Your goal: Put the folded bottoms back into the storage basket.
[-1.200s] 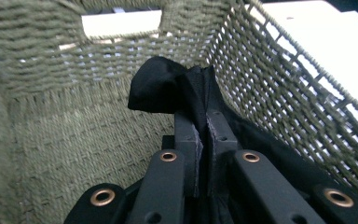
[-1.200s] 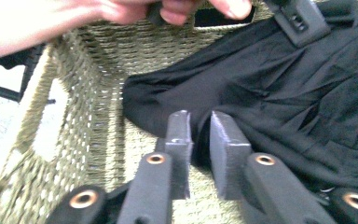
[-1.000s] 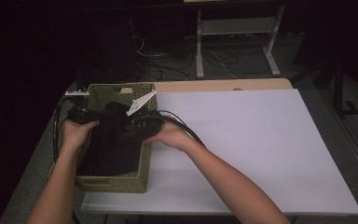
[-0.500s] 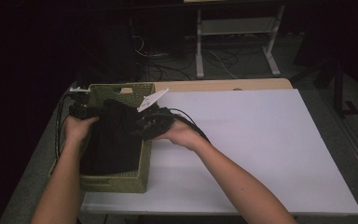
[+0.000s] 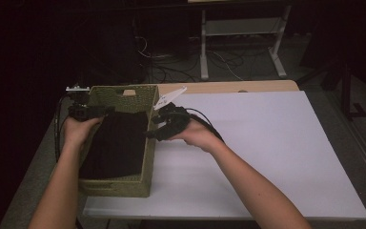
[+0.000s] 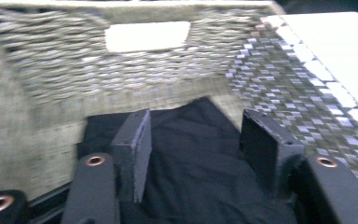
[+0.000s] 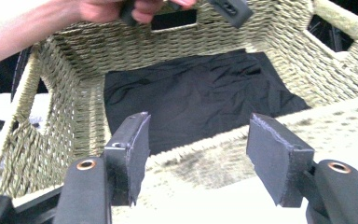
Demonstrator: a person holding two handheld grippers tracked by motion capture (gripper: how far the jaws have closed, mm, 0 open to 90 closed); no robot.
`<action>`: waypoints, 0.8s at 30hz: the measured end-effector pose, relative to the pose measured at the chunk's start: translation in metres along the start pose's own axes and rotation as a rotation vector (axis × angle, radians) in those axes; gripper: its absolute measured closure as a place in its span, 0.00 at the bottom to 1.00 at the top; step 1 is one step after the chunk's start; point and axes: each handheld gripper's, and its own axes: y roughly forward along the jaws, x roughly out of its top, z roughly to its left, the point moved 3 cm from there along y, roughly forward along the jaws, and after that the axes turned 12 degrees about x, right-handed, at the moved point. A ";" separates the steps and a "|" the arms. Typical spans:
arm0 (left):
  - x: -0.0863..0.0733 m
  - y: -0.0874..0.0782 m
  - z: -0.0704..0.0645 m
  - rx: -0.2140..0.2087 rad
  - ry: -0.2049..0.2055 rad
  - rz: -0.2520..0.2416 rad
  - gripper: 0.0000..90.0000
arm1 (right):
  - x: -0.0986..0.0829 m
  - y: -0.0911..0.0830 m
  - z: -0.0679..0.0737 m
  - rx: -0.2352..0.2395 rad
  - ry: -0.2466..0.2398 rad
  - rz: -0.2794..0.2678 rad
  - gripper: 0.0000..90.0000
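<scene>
A woven basket holding dark cloth sits at the white table's left edge.

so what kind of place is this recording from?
Probably a lab or data-collection room, not a home: a white-topped table in a dark room, loose cables on the floor by a metal stand, and a staged woven basket holding black cloth.

Your high view is dim: the room behind is nearly black, while the white table catches soft overhead light. Your left gripper view is motion-blurred across the woven basket. Your right gripper view is brighter and sharper, with no glare.
</scene>
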 end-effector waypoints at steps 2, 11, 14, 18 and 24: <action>0.001 -0.003 -0.008 -0.026 0.017 -0.002 0.43 | -0.003 -0.006 -0.003 -0.006 0.000 -0.002 0.41; 0.001 -0.016 -0.055 -0.101 0.097 -0.028 0.30 | -0.023 -0.032 -0.017 -0.017 0.020 -0.039 0.35; 0.002 -0.022 -0.072 -0.128 0.127 -0.043 0.27 | -0.030 -0.043 -0.019 -0.025 0.017 -0.047 0.32; 0.000 -0.028 -0.092 -0.173 0.148 -0.070 0.25 | -0.041 -0.058 -0.021 -0.055 0.012 -0.045 0.29; -0.008 -0.031 -0.117 -0.230 0.197 -0.091 0.21 | -0.060 -0.086 -0.022 -0.104 0.032 -0.073 0.26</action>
